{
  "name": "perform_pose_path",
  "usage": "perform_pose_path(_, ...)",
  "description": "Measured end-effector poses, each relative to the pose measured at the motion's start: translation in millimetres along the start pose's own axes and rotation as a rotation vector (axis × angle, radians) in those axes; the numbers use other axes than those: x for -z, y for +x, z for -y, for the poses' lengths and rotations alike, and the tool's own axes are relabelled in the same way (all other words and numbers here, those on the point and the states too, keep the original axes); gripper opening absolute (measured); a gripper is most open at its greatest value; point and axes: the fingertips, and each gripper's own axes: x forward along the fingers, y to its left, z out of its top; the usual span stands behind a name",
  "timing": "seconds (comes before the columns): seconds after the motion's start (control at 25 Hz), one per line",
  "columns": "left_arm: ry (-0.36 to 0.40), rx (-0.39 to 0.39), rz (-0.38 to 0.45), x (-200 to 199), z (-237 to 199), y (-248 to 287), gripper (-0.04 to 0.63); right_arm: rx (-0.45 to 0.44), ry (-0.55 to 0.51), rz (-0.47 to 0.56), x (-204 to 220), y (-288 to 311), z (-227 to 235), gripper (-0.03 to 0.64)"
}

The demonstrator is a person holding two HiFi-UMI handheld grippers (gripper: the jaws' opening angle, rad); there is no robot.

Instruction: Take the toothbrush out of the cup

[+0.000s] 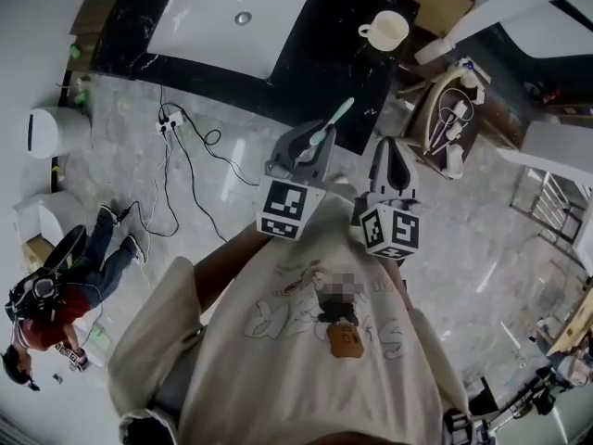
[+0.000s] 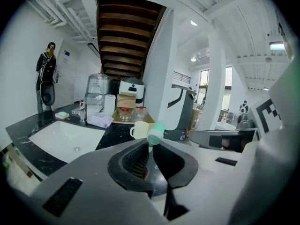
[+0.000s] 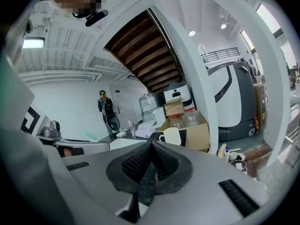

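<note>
My left gripper is shut on a mint-green toothbrush, whose head sticks up past the fingertips, over the front edge of the black counter. In the left gripper view the toothbrush stands clamped between the pads of the left gripper. The cream cup sits on the counter at the far right, well apart from the brush; it also shows as the cup and the cup. My right gripper hovers beside the left one, and the right gripper is shut on nothing.
A white sink is set into the black counter. Cables trail over the marble floor, where a person crouches at the left. A wooden stand with small items is at the right, and bottles and a box crowd the counter's back.
</note>
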Motion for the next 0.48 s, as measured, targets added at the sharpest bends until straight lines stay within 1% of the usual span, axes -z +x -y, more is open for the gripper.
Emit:
perform_pose_path(0.16, -0.005, -0.014, 0.001, 7.6, 32.8, -15.7, 0.040, -0.015, -0.001, 0.003, 2.7, -27.7, 8.6, 0.014)
perform_pose_path(0.48, 0.012, -0.063, -0.007, 20.8, 73.6, -51.8, 0.040, -0.074, -0.016, -0.012, 13.2, -76.5, 9.5, 0.014)
